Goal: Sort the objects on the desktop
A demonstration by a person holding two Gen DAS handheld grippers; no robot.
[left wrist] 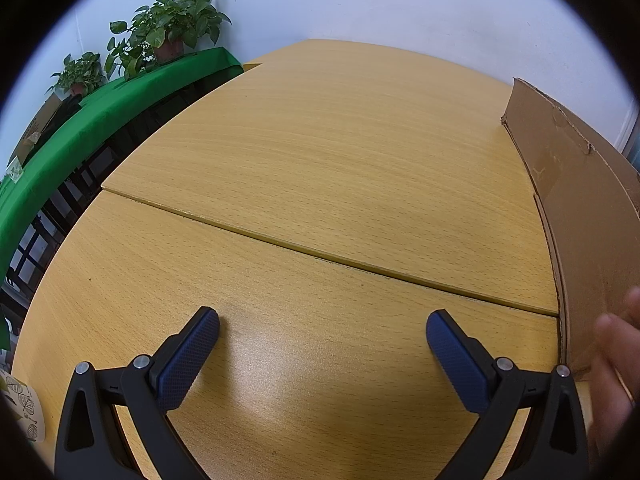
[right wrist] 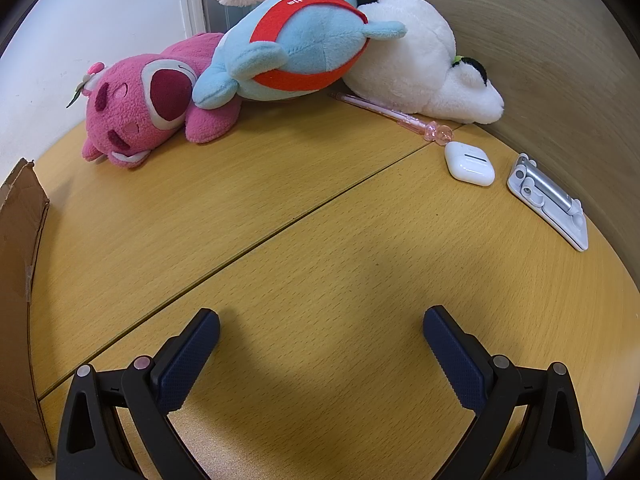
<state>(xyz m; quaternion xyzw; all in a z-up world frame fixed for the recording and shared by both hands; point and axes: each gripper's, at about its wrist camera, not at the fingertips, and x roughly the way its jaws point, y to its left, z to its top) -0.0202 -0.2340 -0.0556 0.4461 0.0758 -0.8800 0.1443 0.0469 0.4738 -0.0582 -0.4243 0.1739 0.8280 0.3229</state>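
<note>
Left tongs (left wrist: 322,326) and right tongs (right wrist: 321,324) hover apart and empty over the worktop (right wrist: 320,240). Soft toys (right wrist: 304,40), pen (right wrist: 392,116) and earbud case (right wrist: 469,163) lie unsorted, likely bound for the cardboard box (left wrist: 580,184).

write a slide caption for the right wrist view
Open right gripper faces plush toys, pink pen and earbud case.

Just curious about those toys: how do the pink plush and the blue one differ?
The pink plush lies on the wooden table itself, face showing; the blue plush rests partly on top of it. The pink one has a flower by its ear; the blue one wears a red band. Both are soft toys lying down.
</note>
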